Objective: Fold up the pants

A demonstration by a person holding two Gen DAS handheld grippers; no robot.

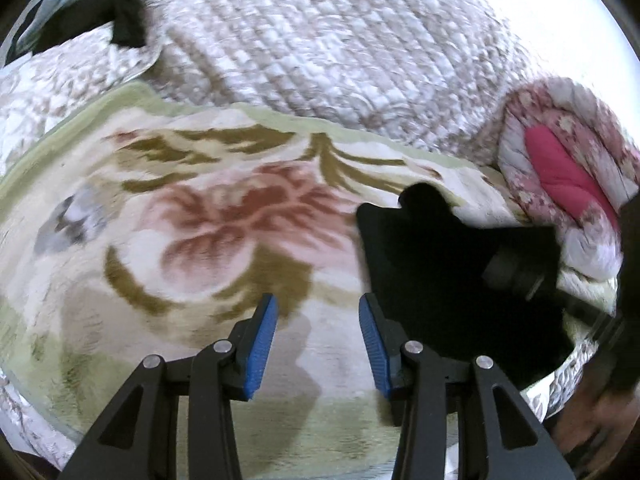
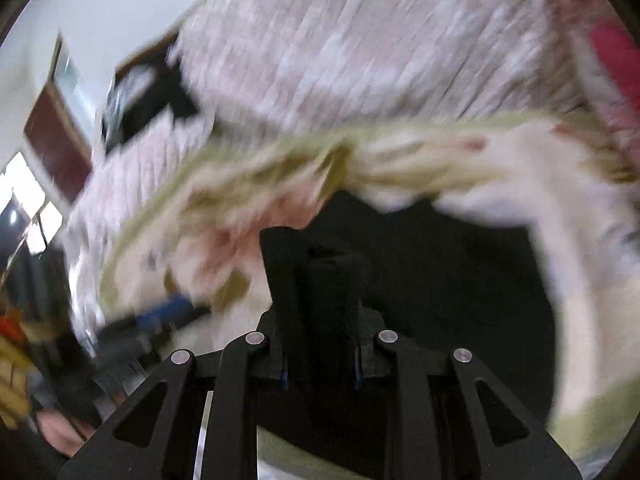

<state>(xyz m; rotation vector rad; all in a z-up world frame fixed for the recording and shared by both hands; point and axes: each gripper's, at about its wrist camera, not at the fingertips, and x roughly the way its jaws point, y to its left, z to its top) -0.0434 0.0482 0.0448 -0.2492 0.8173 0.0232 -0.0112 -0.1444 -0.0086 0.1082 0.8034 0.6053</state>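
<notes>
Though badly blurred, right claw (image 2: 320, 280) apparently clamped on black pants (image 2: 440, 280).

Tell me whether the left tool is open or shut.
Open. In the left wrist view the left tool has its blue pads well apart, nothing between them, with the floral blanket showing through the gap; the black pants lie to its right.

Floral blanket (image 1: 180, 220) w/ quilted bedspread (image 1: 320, 48) behind, pink-lined rolled quilt (image 1: 568, 168) at right.

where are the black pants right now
The black pants lie on the floral blanket to the right of the open left gripper; the right gripper is shut on a fold of them.
</notes>
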